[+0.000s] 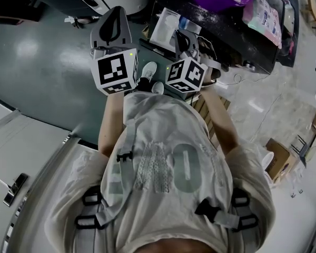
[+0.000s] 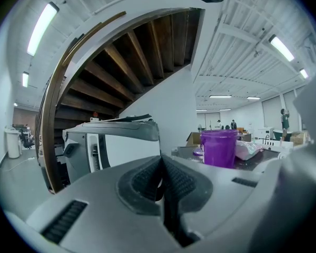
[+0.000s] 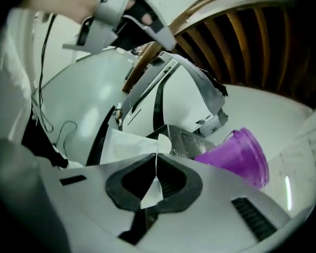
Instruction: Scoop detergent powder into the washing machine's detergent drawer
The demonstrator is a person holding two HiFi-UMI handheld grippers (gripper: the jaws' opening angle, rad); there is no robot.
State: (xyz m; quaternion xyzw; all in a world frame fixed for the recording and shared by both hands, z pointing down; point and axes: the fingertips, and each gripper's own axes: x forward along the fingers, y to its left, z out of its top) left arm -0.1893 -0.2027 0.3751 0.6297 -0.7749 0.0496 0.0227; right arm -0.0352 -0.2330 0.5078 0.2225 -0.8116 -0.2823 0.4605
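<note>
Left gripper (image 2: 160, 161) was up, jaws pressed together on nothing, and the translucent purple plastic tub (image 2: 219, 147) stood well beyond them, off to the right on the dark tabletop (image 2: 255, 159), with a white boxy machine (image 2: 113, 146) away to the left. Right gripper (image 3: 157, 162), jaws pinched tight on a thin white plastic piece (image 3: 150, 191) that ran up between the pads; scoop or not, couldn't tell. The purple tub sat past those jaws too, to their right
</note>
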